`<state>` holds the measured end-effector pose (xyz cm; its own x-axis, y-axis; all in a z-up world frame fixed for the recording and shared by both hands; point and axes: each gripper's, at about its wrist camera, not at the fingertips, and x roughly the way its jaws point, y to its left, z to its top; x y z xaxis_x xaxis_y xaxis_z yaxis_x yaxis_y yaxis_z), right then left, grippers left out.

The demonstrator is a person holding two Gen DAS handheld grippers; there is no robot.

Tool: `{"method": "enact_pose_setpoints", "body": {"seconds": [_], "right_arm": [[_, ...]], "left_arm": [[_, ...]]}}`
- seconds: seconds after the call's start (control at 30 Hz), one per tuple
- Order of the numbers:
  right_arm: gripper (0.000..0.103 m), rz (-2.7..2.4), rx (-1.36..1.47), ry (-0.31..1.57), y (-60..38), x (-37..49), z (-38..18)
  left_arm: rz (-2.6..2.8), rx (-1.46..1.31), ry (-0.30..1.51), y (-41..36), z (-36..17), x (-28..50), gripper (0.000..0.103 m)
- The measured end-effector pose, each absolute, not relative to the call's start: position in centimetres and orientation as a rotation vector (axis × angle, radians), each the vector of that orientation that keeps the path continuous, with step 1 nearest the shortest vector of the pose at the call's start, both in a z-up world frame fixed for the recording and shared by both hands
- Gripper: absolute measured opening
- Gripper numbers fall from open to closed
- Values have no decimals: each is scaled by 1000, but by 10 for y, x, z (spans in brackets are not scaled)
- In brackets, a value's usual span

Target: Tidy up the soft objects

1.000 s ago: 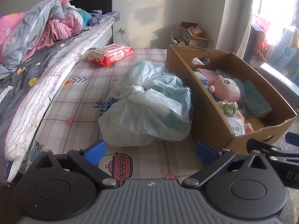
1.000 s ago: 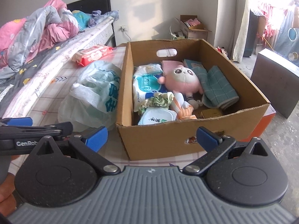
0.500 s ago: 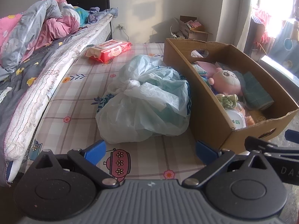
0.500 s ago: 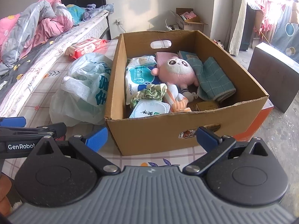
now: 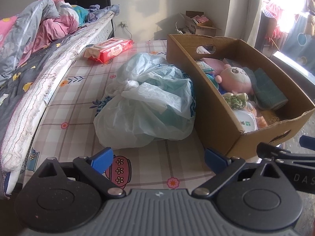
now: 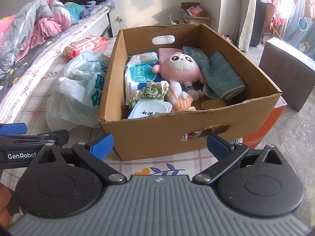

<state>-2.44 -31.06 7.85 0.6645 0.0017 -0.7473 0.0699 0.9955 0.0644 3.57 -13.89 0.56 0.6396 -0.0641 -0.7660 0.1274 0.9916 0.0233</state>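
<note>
On the far left the bed (image 5: 29, 82) runs away from the cameras with a heaped quilt (image 5: 39, 25), and beside it a red wipes pack (image 5: 110, 49) lies on the checked mat (image 5: 65, 108). Nearer, the left gripper (image 5: 157, 158) hovers low over the mat, jaws spread wide and empty. The plastic bag (image 5: 145, 108) sits straight ahead of it, slumped, its long axis running away from the camera, its right side touching the box wall. The left gripper is the nearer one to the bag, so a grasp there probably falls to it.

Right of the bag stands the cardboard box (image 6: 157, 135). The right gripper (image 6: 159, 143) faces its near wall, jaws likewise wide with nothing between them. Inside: a wipes pouch (image 6: 141, 74), a green scrunchie (image 6: 151, 92), a round white pack (image 6: 149, 108), a pink plush (image 6: 181, 66), a teal towel (image 6: 220, 76), and what may be socks, partly hidden.
</note>
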Motion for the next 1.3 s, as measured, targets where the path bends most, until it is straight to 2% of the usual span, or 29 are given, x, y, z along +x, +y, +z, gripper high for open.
{"method": "enact_pose_setpoints", "body": {"seconds": [1.3], "right_arm": [[102, -41, 96, 840, -314, -24, 79]], "left_arm": [[-111, 80, 868, -143, 9, 36, 98]]}}
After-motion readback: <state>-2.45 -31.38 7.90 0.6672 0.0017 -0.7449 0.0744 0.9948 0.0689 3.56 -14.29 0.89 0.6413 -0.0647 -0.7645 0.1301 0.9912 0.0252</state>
